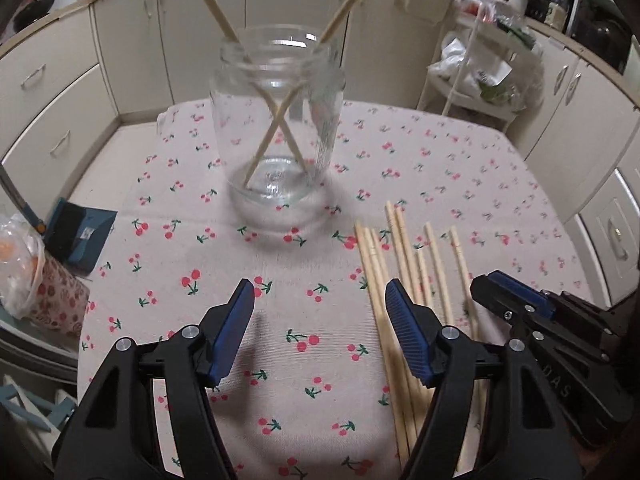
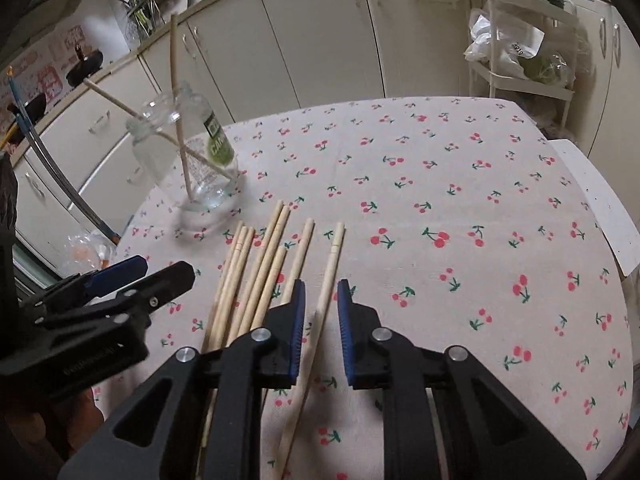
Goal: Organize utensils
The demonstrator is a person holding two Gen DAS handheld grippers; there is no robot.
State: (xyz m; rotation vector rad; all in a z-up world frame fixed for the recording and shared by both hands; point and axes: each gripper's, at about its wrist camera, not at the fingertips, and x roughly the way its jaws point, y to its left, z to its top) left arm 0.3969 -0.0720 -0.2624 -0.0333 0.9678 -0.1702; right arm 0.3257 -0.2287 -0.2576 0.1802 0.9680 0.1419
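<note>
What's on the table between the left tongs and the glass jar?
Nothing but bare cherry tablecloth lies between the left tongs and the jar, as the left wrist view shows.

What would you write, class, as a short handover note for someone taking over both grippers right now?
Left gripper: open, empty, above the cherry cloth.
Right gripper: fingers narrowly apart, straddling the rightmost chopstick, not visibly clamped.
Glass jar: upright on the cloth, two chopsticks crossed inside.
Done: two chopsticks in the jar.
Left: seven loose chopsticks lying beside the jar; pick up each and drop it in.
</note>
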